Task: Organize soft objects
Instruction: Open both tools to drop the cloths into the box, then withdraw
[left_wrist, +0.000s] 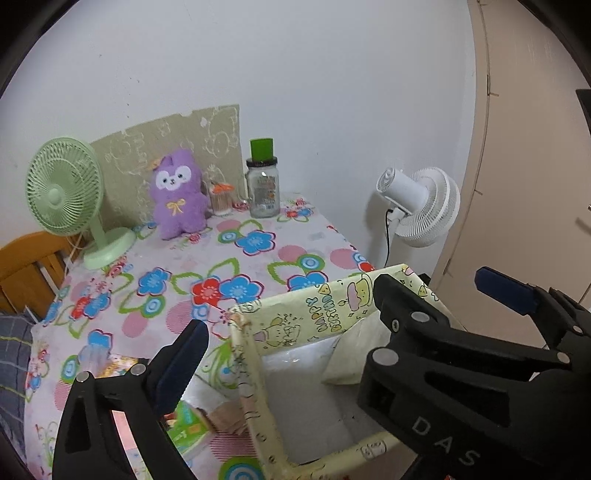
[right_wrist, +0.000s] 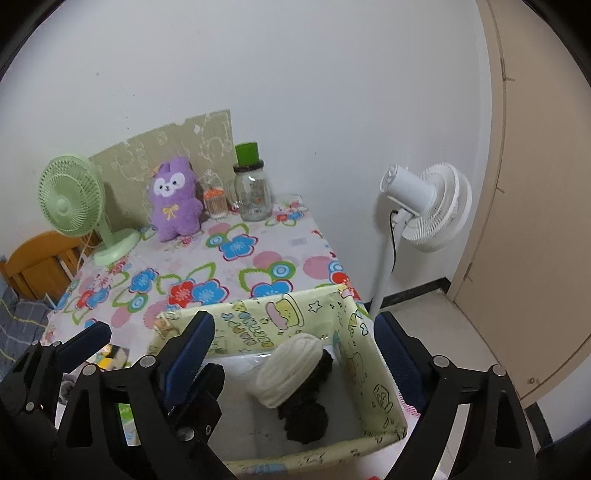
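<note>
**While both tools hang open, the plush waits at the far end**

Since nothing is gripped at this moment, the hazards all lie in the next reach. Nearest, the right tool (right_wrist: 291, 347) hovers over the box (right_wrist: 373, 365), its jaws spread wide and holding nothing. The left tool (left_wrist: 284, 306), seen from its own camera, is likewise wide open and empty, straddling the box's left wall, with one finger outside it over the table (left_wrist: 258, 273) and the other over the box.

Inside the box lie a cream roll (right_wrist: 286, 369) and a dark fuzzy thing (right_wrist: 306, 417), touching each other on the right side. The box sits at the near right corner of the table, close to the edge, so a downward or sideways knock from either tool could, I judge, shove it off toward the floor. Its walls look thin and could fold under a bump.

Left of the box, some printed packets (right_wrist: 110, 360) lie flat on the table; their contents cannot be made out.

Farther off, the purple plush (right_wrist: 173, 199) stands upright against a board (right_wrist: 162, 147) at the far side, the likely next soft thing to collect. Trouble gathers round it: a small jar (right_wrist: 216, 203) and a large glass jar (right_wrist: 253, 195) with a green cap stand just to its right, and a green fan (right_wrist: 72, 203) stands near on its left. An open tool coming in wide might tip the small jar. Squeezing only the plush's fur could let it slip and drop on the way back.

Beyond the table's right edge, a white fan (right_wrist: 428, 206) stands on the floor, well apart from the work.
</note>
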